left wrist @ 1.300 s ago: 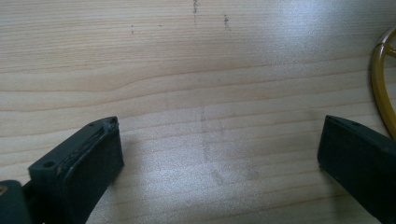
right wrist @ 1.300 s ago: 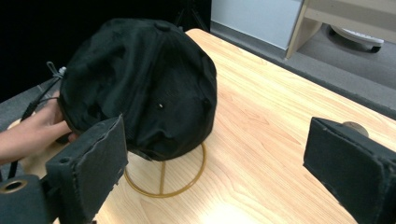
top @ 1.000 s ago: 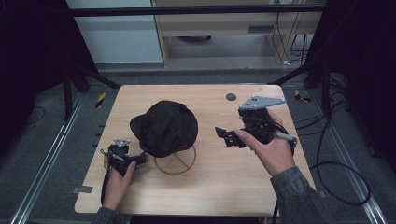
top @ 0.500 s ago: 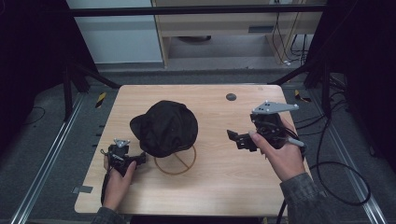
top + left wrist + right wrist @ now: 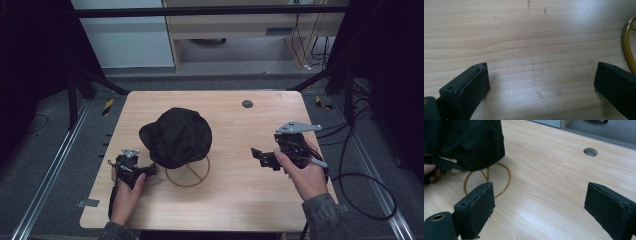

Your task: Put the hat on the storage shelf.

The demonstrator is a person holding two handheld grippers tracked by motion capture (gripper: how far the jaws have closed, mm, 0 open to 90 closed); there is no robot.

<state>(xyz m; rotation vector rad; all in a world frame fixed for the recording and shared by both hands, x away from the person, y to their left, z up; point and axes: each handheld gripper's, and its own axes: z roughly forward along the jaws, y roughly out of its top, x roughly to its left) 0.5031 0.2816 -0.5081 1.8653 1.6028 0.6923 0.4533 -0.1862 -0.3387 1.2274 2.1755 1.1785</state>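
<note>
The left gripper (image 5: 134,167) rests low at the near left of the wooden table (image 5: 235,200), unmoved from a second ago, its jaws spread wide with nothing but bare wood between them. Just beyond its tips, to its right, curves the edge of the brass wire stand (image 5: 627,47) — near, but not touching.

The right gripper (image 5: 262,157) has shifted: a second ago it sat closer to the middle of the table, and it has since drawn back toward the table's right side and nearer the person. Its jaws stand wide apart and empty, pointing left across the table at the black cap (image 5: 177,136). The right hand (image 5: 305,172) grips its handle, the grey plate on top.

The cap sits on the ring-based stand, well ahead of the right gripper's jaws and just beyond the left gripper — in the same place as before. Farther off, past the right gripper, a small round hole (image 5: 247,104) lies in the tabletop near the far edge.
</note>
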